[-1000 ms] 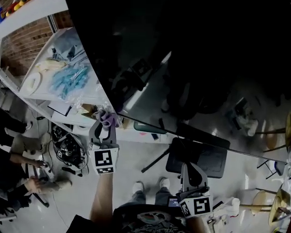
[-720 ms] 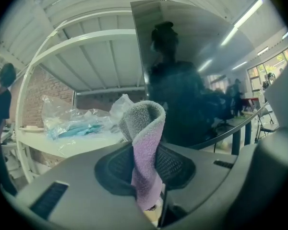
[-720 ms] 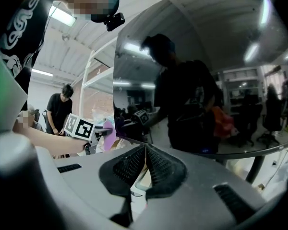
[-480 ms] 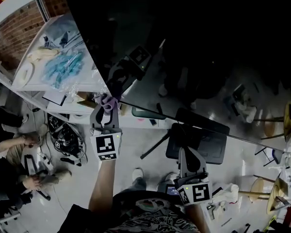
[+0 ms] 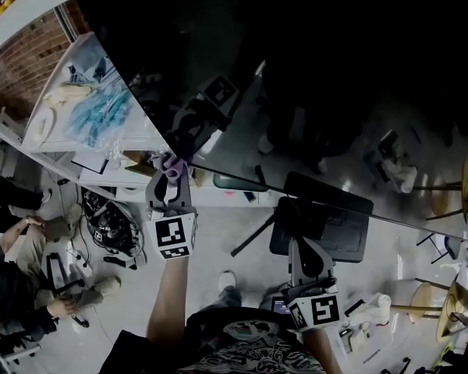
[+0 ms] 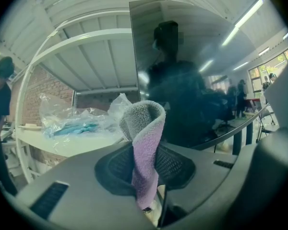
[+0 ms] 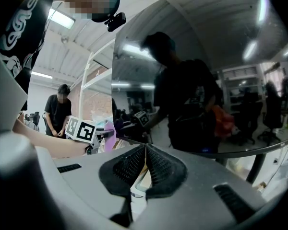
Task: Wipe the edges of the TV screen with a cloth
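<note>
Head view: TV screen [image 5: 312,68] fills the upper and right part of the frame. It is dark and glossy and reflects the room. Its lower edge runs diagonally from centre left down to the right edge.

Left gripper [image 5: 170,174] sits at centre left, pointed up at the screen's lower left corner. Left gripper view: the fingers are clamped on a folded cloth [image 6: 144,147], purple on one face and grey on the other. The cloth stands up out of the grip in a loop. The top of the loop lies against the screen's left border in that view. Actual contact cannot be confirmed from either view.

Right gripper [image 5: 303,249] is low in the frame, bottom centre right. It is below the screen's lower edge and apart from it. Right gripper view: the fingers are pressed together with nothing between them. The screen sits ahead, with the left gripper's marker cube visible at centre left.

Upper left of the head view: a white surface [image 6: 57,143] carries a clear plastic bag [image 5: 101,111] with blue contents. It stands just beside the screen's left edge.
</note>
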